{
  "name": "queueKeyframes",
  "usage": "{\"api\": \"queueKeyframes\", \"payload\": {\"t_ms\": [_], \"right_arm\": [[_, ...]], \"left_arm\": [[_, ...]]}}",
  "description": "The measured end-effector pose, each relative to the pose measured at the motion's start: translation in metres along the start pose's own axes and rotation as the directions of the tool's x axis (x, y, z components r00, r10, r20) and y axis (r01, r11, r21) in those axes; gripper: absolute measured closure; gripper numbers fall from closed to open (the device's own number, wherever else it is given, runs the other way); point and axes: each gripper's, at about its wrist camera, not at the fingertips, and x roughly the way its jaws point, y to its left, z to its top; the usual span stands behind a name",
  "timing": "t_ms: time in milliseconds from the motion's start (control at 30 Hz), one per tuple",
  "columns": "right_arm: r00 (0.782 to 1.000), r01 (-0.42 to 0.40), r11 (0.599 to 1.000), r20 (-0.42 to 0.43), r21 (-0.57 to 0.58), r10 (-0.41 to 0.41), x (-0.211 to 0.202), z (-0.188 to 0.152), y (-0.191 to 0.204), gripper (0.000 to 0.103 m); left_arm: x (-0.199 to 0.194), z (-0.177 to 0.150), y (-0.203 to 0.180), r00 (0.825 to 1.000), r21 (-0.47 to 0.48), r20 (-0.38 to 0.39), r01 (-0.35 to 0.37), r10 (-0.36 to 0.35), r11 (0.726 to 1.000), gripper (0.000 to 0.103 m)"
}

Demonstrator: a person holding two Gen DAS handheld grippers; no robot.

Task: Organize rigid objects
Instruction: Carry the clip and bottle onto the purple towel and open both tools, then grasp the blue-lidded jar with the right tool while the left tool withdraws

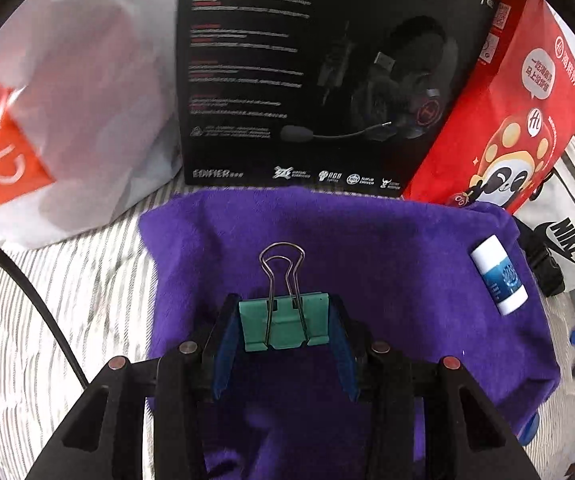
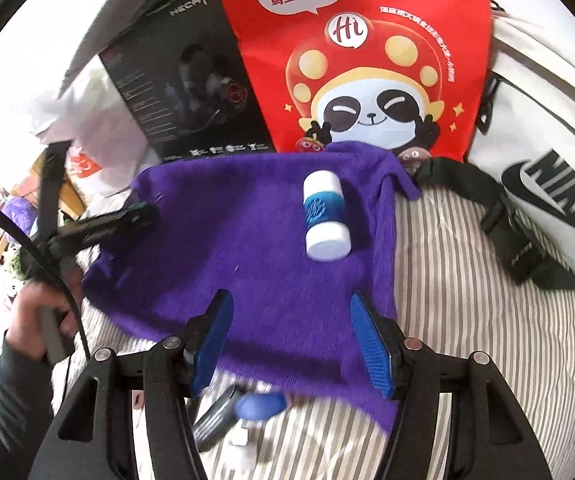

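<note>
My left gripper (image 1: 283, 304) is shut on a green binder clip (image 1: 283, 324), whose wire handles point away from me. It hovers over a purple cloth (image 1: 387, 260) spread on the bed. A white and blue tube (image 1: 497, 276) lies on the cloth's right side. In the right wrist view that tube (image 2: 324, 216) lies ahead of my right gripper (image 2: 290, 298), which stands open with nothing between its blue pads (image 2: 211, 336). The left gripper (image 2: 143, 214) shows at the cloth's left edge, held by a person's hand (image 2: 39, 308).
Behind the cloth stand a black headset box (image 1: 307, 80), a red panda-print bag (image 2: 367, 60) and a white plastic bag (image 1: 67, 120). A white Nike bag (image 2: 547, 184) with a black strap lies at the right. A blue and dark object (image 2: 261, 406) lies on the striped sheet (image 2: 467, 300).
</note>
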Motion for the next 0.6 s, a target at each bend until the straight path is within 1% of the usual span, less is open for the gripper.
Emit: {"api": "queueKeyframes", "payload": {"t_ms": [67, 167, 300, 500, 600], "right_arm": [[1.000, -0.009, 1.000, -0.005, 0.009, 0.009, -0.002, -0.006, 0.003, 0.042], [1.000, -0.019, 0.999, -0.011, 0.026, 0.019, -0.005, -0.015, 0.002, 0.042], [0.999, -0.021, 0.999, -0.033, 0.050, 0.022, -0.006, -0.025, -0.002, 0.042], [0.999, -0.018, 0.998, -0.040, 0.067, 0.021, -0.012, -0.032, -0.005, 0.042], [0.999, -0.008, 0.998, -0.041, 0.055, 0.011, -0.017, -0.038, -0.004, 0.042]], "left_arm": [[0.007, 0.004, -0.004, 1.000, 0.013, -0.016, -0.022, 0.022, 1.000, 0.062], [0.016, 0.005, -0.009, 0.999, 0.029, -0.037, -0.032, 0.034, 0.999, 0.062], [0.018, 0.006, -0.011, 0.997, 0.042, -0.061, -0.038, 0.040, 0.998, 0.062], [0.023, 0.008, -0.025, 0.991, 0.110, -0.080, -0.097, 0.106, 0.989, 0.062], [0.023, 0.008, -0.028, 0.990, 0.115, -0.089, -0.100, 0.110, 0.988, 0.059]]}}
